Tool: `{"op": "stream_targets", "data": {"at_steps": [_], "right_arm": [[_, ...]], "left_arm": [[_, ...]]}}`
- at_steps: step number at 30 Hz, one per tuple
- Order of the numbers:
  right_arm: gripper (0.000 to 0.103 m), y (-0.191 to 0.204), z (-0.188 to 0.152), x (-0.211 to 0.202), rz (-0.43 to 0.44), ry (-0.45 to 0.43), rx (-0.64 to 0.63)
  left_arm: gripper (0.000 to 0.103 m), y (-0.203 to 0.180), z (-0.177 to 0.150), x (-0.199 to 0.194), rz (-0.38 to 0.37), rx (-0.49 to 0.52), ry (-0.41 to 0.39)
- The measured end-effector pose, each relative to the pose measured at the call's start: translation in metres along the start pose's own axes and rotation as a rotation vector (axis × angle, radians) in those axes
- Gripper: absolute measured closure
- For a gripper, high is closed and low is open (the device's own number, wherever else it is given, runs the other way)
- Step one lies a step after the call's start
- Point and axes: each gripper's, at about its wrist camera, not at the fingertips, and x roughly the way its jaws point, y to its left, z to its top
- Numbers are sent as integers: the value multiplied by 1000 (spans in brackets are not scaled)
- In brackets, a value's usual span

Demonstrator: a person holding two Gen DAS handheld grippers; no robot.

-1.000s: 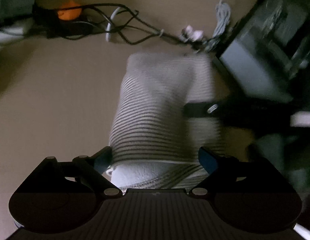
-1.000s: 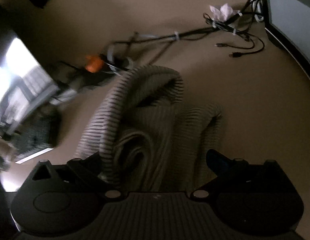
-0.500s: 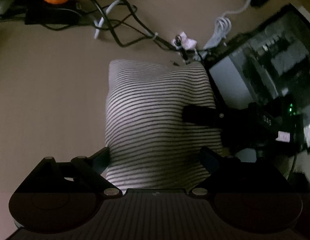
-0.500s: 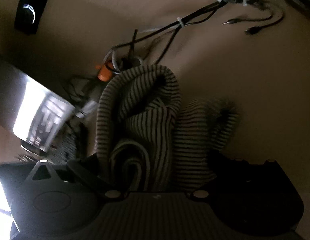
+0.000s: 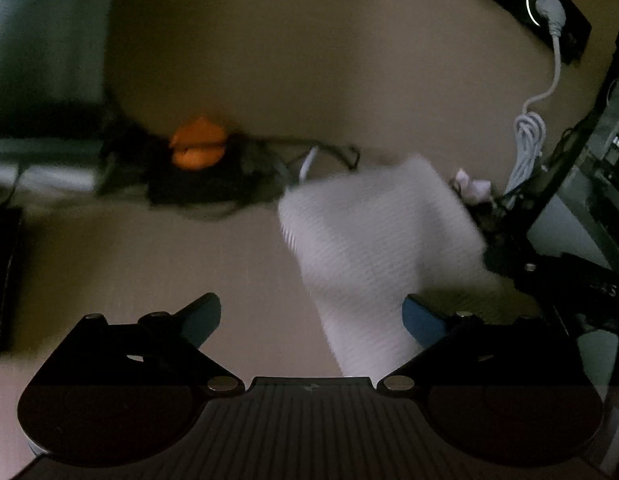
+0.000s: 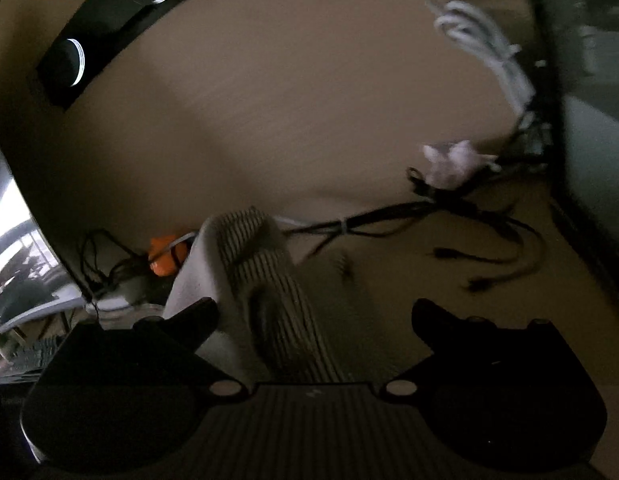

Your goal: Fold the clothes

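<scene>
On the tan table, at the far left of the left wrist view, a dark blurred mass of cables carries an orange object whose shape cannot be made out. Nearer and right of centre lies the striped garment, smeared almost white by motion blur so that its stripes barely show. The left gripper has its jaws spread wide and opening; the garment's near end runs between them, close against the right finger, well clear of the left, and no pinch can be seen. Farther right, a coiled white cord hangs from a black power strip cut off by the frame edge, beside a dark monitor only partly in view.

In the right wrist view, a bright screen is cropped at the left. The garment rises folded just inside the left finger of the right gripper, whose jaws stand wide apart; the right finger is clear of it, and whether the left finger touches the cloth is hidden. Black cables and a small crumpled pale scrap lie to the far right.
</scene>
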Motion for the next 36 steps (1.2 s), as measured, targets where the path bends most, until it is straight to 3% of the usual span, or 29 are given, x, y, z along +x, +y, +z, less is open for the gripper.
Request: {"op": "stream_targets", "data": {"at_steps": [3, 7, 11, 16, 22, 27, 31, 36], "right_arm": [[0, -4, -20, -27, -83, -50, -74], [0, -24, -23, -27, -131, -34, -31], [0, -23, -11, -5, -105, 14, -34], [0, 10, -25, 22, -64, 119, -148], [0, 22, -41, 39, -80, 91, -222], [0, 10, -47, 13, -70, 67, -222], [0, -7, -62, -18, -73, 79, -231], [0, -19, -97, -46, -171, 49, -262]], "left_arm": [[1, -4, -27, -13, -23, -36, 34], [1, -29, -47, -1, -46, 82, 139], [1, -26, -38, 10, 72, 163, 124], [0, -1, -16, 16, 214, 227, 102], [0, 15, -25, 6, 202, 125, 64], [0, 13, -48, -6, 211, -1, 72], [0, -6, -70, -22, 185, 15, 50], [0, -22, -89, -25, 185, 72, 19]]}}
